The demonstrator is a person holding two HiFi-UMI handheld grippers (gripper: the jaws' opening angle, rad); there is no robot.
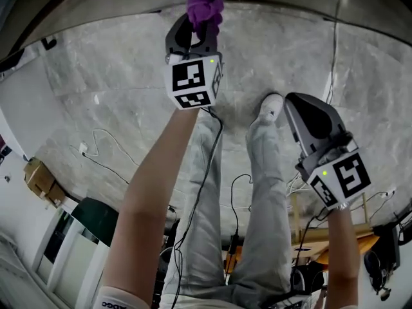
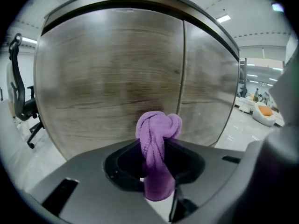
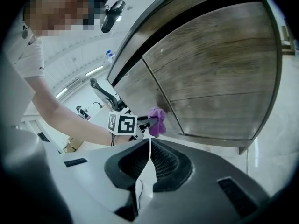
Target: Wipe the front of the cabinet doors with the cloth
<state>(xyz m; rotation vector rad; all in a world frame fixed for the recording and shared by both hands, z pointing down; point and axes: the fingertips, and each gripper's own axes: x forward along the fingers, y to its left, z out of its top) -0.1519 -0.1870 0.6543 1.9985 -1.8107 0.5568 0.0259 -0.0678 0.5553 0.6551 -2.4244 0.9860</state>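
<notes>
A bunched purple cloth (image 2: 157,148) sticks out of my left gripper (image 2: 156,171), whose jaws are shut on it. The cloth's knotted end (image 1: 205,8) is held up close to the wooden cabinet doors (image 2: 117,78), near the seam between two doors (image 2: 181,64); I cannot tell whether it touches. In the right gripper view the cloth (image 3: 157,121) shows beside the cabinet front (image 3: 219,83). My right gripper (image 3: 149,164) hangs back and lower, jaws shut with nothing between them. In the head view it (image 1: 308,124) is at the right.
The person's legs and a white shoe (image 1: 270,108) stand on the grey marbled floor (image 1: 103,89). Cables (image 1: 96,150) trail on the floor. An office chair (image 2: 21,101) stands left of the cabinet. Cardboard boxes (image 1: 40,179) sit at the left.
</notes>
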